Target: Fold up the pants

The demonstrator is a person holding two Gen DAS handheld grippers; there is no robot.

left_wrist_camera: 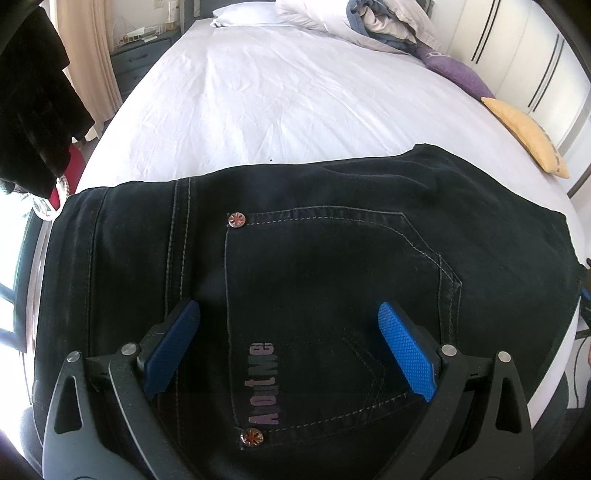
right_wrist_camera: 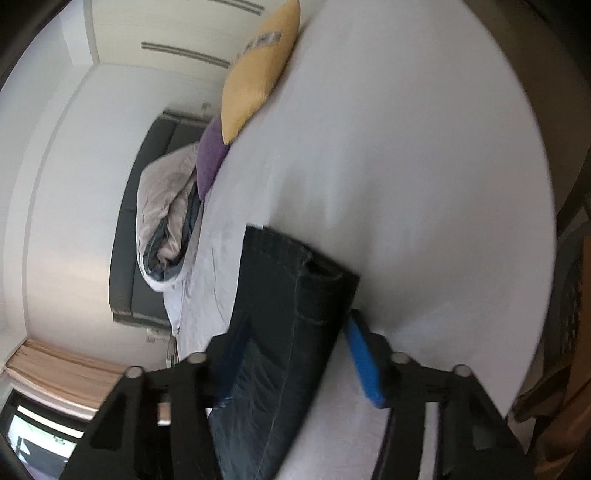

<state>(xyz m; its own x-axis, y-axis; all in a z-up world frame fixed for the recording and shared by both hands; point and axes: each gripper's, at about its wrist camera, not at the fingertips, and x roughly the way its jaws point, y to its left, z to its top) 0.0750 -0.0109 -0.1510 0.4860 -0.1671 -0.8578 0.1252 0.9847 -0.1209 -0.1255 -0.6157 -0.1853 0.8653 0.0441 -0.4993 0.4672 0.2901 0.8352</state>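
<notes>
Black denim pants point(left_wrist_camera: 314, 266) lie folded across the near end of the white bed point(left_wrist_camera: 280, 96), back pocket with two metal rivets facing up. My left gripper point(left_wrist_camera: 288, 314) hovers over that pocket, jaws wide apart, blue pads empty. In the right wrist view the camera is rolled sideways; the folded pants point(right_wrist_camera: 280, 314) run between the spread fingers of my right gripper point(right_wrist_camera: 291, 354), which is open. Its right blue pad point(right_wrist_camera: 364, 365) is beside the pants' edge; whether it touches is unclear.
A yellow cushion point(left_wrist_camera: 524, 136) and a purple cushion point(left_wrist_camera: 458, 70) lie at the bed's right edge. A bundled duvet point(left_wrist_camera: 388, 22) and a pillow point(left_wrist_camera: 243, 14) sit at the head. Dark clothing point(left_wrist_camera: 33, 99) hangs at the left. A wardrobe point(left_wrist_camera: 517, 55) stands beyond the right side.
</notes>
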